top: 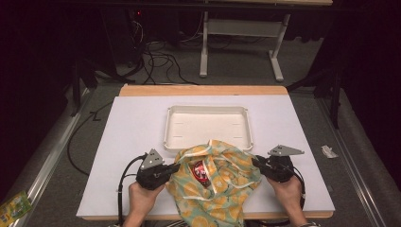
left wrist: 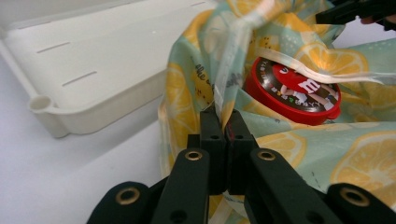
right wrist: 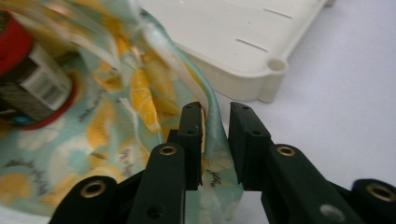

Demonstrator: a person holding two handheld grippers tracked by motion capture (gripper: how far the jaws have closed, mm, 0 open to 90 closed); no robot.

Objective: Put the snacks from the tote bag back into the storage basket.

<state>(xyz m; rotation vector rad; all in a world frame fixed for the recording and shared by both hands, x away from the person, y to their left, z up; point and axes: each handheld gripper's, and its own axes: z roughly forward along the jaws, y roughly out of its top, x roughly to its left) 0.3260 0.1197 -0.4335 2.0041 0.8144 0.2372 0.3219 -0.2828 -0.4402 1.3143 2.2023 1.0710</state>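
Left gripper (left wrist: 223, 122): black two-jaw tool, jaws pressed together on the edge of the mint-green cloth bag printed with yellow lemon slices (left wrist: 299, 154), beside its cream drawstring ribbon (left wrist: 232, 56).

Right gripper (right wrist: 215, 122): black two-jaw tool, jaws parted with a narrow gap; the bag's opposite edge (right wrist: 211, 122) stands between them, lying against one pad and clear of the other.

Bag: lies on the white table sheet (top: 137, 123) at the near edge, between both grippers, mouth spread wide.

Round red candy tin with a printed lid (left wrist: 294, 89): rests inside the open bag.

Shallow white plastic tray (top: 171, 124): sits just beyond the bag; the bag's far edge overlaps its near rim.
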